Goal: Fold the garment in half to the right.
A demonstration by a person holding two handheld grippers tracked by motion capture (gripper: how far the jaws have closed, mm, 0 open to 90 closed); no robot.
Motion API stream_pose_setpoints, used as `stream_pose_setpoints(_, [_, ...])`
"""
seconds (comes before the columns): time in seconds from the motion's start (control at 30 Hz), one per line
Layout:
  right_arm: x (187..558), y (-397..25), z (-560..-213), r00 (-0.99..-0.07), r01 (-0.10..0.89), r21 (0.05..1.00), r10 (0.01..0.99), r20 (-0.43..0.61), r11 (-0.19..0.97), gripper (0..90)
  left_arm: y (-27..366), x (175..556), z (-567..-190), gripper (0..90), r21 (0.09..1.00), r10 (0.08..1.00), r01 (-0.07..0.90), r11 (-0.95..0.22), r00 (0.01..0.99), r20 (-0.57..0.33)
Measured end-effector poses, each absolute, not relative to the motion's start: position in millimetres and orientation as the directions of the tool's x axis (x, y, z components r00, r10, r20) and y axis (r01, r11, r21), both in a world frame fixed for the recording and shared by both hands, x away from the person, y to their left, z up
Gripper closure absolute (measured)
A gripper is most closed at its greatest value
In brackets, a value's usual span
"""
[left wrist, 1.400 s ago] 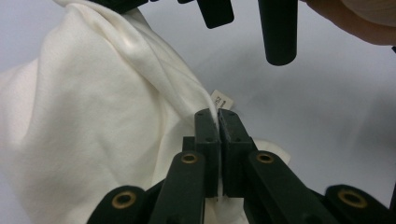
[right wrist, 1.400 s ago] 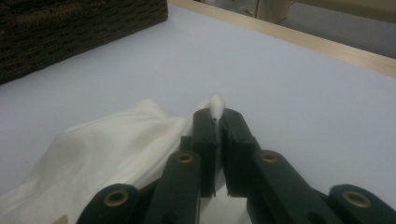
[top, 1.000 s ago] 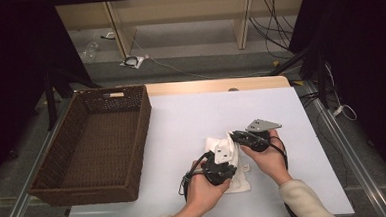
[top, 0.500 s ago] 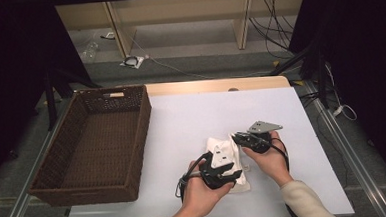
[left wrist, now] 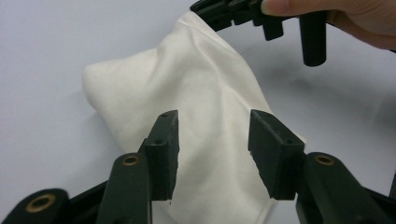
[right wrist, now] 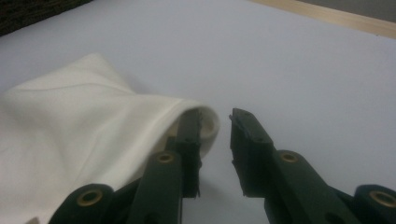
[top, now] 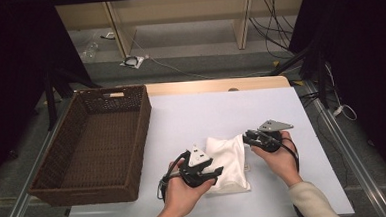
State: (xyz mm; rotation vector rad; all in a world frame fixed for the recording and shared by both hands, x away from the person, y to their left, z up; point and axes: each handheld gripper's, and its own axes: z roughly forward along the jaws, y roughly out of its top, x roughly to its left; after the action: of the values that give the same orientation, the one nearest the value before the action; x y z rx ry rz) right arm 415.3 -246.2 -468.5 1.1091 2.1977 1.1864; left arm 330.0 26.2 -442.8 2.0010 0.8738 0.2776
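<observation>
Right gripper view: cloth (right wrist: pixel 84 126) edge drapes one jaw.

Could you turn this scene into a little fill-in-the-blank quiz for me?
1. The white cloth lies on the table to the right of an empty woven ____.
2. The left gripper hovers over the cloth with its jaws ____.
3. One jaw of the right gripper sits ____ a fold at the cloth's edge.

Missing words: basket; open; inside

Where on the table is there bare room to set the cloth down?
Bare white table runs from the wicker basket to the right edge, beyond the cloth. The near middle is crowded: left tool and right tool flank the cloth. The basket is empty.
</observation>
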Motion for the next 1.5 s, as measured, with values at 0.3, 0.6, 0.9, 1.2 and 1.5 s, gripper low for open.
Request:
stream_pose_setpoints(0.3, [394.0,-253.3,-459.5,-0.613,0.452,0.837,0.789,0.041,0.308,68.6,28.6,327.8,-447.0,47.4,0.801,0.671,0.487,-0.348,0.726,-0.15])
stream_pose_setpoints(0.6, [372.0,-249.0,-456.7,-0.653,0.457,0.84,0.751,0.093,0.293,61.0,30.6,326.9,-450.7,46.2,0.79,0.67,0.497,-0.359,0.726,-0.152])
stream_pose_setpoints(0.9, [363.8,-237.6,-466.0,-0.681,0.492,0.813,0.72,0.138,0.31,58.6,32.7,325.7,-451.8,46.5,0.788,0.669,0.498,-0.362,0.727,-0.152])
stream_pose_setpoints(1.2, [359.3,-232.7,-473.2,-0.685,0.542,0.762,0.712,0.154,0.356,85.0,33.3,324.9,-453.3,46.8,0.787,0.673,0.498,-0.364,0.725,-0.148])
stream_pose_setpoints(1.5, [358.2,-236.1,-474.6,-0.643,0.594,0.723,0.748,0.164,0.353,87.3,33.9,323.6,-454.0,46.9,0.786,0.669,0.496,-0.369,0.729,-0.146])
